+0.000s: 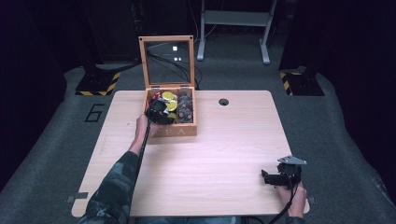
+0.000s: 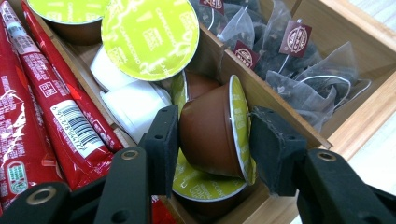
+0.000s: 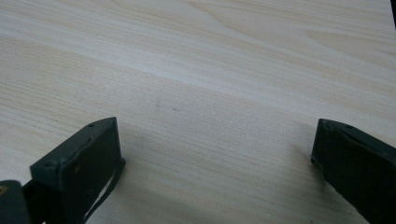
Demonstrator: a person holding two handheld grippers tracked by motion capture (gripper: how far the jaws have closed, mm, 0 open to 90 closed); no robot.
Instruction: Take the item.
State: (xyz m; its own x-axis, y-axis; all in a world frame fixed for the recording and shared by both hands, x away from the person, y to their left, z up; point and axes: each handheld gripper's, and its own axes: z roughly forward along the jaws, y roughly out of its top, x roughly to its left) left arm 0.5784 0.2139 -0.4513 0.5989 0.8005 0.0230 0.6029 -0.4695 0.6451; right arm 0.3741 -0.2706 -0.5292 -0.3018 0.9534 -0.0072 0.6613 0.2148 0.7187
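Two tongs in use: one at the box, one idle on the table.
Table (image 1: 210, 154): pale wood, bare across the middle.
Wooden box (image 1: 175, 132): far-left of table, glass lid (image 1: 169, 58) upright, three compartments.
Contents: red stick sachets (image 2: 51, 112), teabags (image 2: 299, 70), green-lidded capsules.
Left tongs (image 2: 212, 149): inside the middle compartment, jaws closed against a brown coffee capsule (image 2: 210, 135) lying on its side, one jaw at its base, one on the foil lid.
Right tongs (image 3: 212, 158): jaws wide apart, nothing between, low over bare wood near the front-right corner.
Handling, judged: capsule light, thin-walled, smooth; foil easily dented. Gentle pressure, gripping base-to-lid.
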